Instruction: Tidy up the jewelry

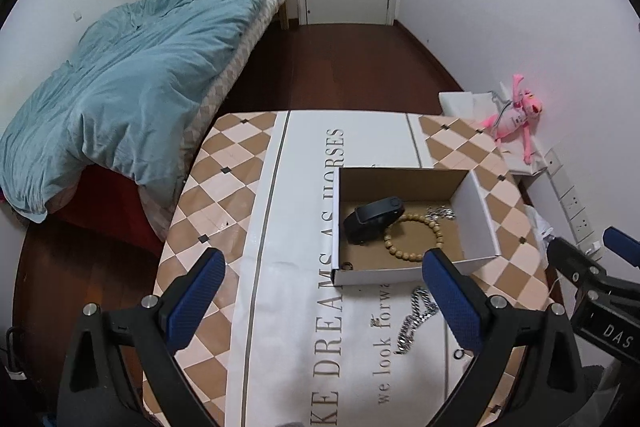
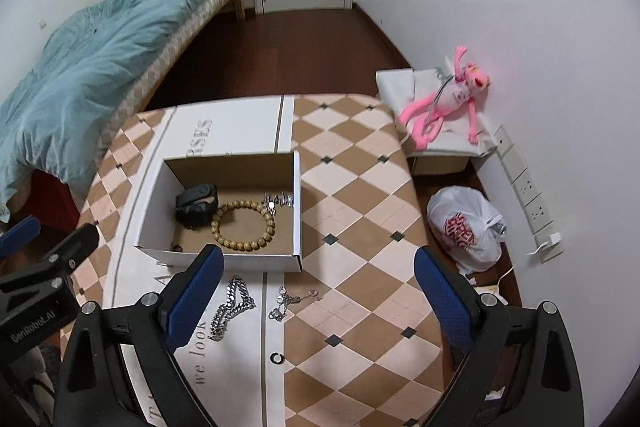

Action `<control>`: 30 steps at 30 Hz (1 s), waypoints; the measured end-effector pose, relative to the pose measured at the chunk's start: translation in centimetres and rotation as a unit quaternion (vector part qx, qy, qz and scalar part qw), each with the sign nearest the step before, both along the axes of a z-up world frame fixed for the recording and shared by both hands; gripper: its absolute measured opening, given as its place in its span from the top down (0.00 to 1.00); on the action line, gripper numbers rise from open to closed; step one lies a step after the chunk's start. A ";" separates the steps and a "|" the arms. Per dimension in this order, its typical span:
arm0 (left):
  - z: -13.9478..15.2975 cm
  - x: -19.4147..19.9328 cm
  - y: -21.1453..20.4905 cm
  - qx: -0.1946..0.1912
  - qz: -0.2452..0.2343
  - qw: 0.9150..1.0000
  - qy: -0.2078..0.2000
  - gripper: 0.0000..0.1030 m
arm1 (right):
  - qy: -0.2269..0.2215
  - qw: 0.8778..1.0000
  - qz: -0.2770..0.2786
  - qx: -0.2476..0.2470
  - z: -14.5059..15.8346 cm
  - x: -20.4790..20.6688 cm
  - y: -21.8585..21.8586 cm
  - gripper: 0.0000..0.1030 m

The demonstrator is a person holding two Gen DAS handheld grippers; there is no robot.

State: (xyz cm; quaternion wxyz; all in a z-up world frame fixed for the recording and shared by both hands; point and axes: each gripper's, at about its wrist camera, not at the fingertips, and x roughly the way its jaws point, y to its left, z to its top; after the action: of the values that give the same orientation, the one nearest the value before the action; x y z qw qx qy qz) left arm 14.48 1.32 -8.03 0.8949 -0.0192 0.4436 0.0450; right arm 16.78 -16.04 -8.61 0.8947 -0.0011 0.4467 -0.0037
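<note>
Both grippers hover above the near edge of the counter [image 2: 360, 187], their blue fingers [image 2: 192, 291] spread wide and holding nothing: the left gripper [image 1: 324, 303] in line with the box's near left corner, the right gripper [image 2: 316, 303] over the loose pieces.

Three pieces lie on the counter on the near side of the cardboard box [image 2: 224, 259]: a small dark ring [image 2: 276, 357] nearest, a heavy silver chain [image 2: 230, 307] just short of the box wall, and a thin silver bracelet [image 2: 290, 303] beside the chain.

Inside the box are one black wristband [image 2: 194, 205], one wooden bead bracelet [image 2: 244, 227], one silver cluster [image 2: 278, 202] at the far right corner, and one small ring-like item [image 2: 177, 247] at the near left corner.

The next pick is probably the chain. It would go best by lowering straight down over its bunched middle, closing on several links, then lifting clear of the box wall before releasing over bare cardboard.
</note>
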 end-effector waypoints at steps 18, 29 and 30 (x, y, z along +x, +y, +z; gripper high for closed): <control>-7.7 -2.9 0.3 0.045 0.043 0.996 0.071 0.02 | 0.085 0.994 0.016 0.062 -9.5 -3.8 -0.7 0.09; -14.3 -5.4 1.0 0.060 0.047 0.988 0.135 0.02 | 0.094 0.993 0.023 0.063 -16.8 -5.8 1.6 0.45; -14.4 -5.4 1.1 0.060 0.048 0.988 0.136 0.02 | 0.092 0.994 0.025 0.057 -16.9 -5.9 1.8 0.48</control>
State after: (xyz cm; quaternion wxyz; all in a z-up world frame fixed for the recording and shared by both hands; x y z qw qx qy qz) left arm 9.13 2.41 -22.42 0.8226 0.0195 0.5561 0.1170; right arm 10.93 -14.20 -25.49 0.8482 0.0382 0.5265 0.0442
